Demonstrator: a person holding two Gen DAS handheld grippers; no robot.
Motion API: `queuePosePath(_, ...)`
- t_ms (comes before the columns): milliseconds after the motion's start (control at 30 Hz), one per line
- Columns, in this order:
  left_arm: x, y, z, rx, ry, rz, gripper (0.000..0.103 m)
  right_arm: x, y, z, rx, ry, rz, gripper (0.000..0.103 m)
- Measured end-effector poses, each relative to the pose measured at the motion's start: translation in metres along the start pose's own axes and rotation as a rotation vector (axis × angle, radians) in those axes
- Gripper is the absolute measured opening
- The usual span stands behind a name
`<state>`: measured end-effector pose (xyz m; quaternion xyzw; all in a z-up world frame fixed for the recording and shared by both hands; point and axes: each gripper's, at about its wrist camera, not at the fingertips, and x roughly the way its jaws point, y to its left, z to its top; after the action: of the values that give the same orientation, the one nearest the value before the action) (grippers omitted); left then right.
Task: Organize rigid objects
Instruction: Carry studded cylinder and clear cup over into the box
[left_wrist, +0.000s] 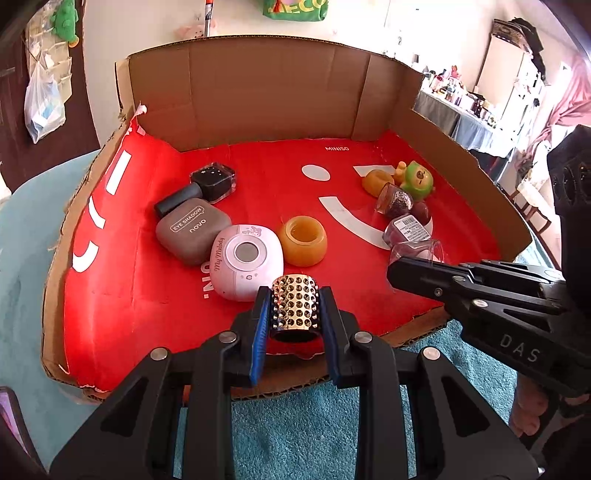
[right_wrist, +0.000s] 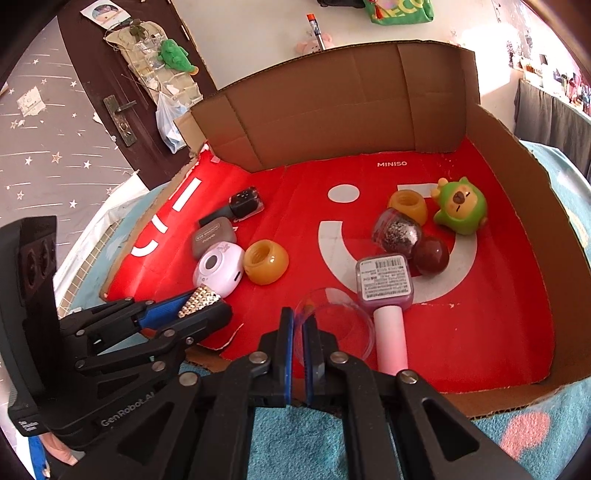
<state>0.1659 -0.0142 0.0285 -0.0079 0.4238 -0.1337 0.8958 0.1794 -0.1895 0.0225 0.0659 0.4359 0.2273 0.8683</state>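
Studded cap (left_wrist: 294, 308) sat pinched in your left gripper (left_wrist: 295, 314) over the tray's near edge (left_wrist: 258, 391); your right gripper (right_wrist: 298, 332) clamped a clear dome (right_wrist: 338, 321); bare red floor (left_wrist: 155, 306) lay leftward.

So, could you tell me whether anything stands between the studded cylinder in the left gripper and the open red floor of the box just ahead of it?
Yes. The white My Melody case lies just ahead-left of the studded cylinder held by the left gripper, and the amber ring sits beyond. Straight ahead, only a narrow red strip looks free.
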Motion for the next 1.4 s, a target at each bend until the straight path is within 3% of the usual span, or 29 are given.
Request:
queuePosePath(533, 0.017, 0.023, 0.006, -0.078, 0.013, 0.045, 0.024, 0.003, -0.005, 0.004, -0.003, -0.030, -0.058, 0.007)
queuePosePath(1400, 0.023, 0.022, 0.012, -0.070, 0.005, 0.071, 0.024, 0.005, -0.008, 0.005, 0.001, -0.050, -0.073, 0.009)
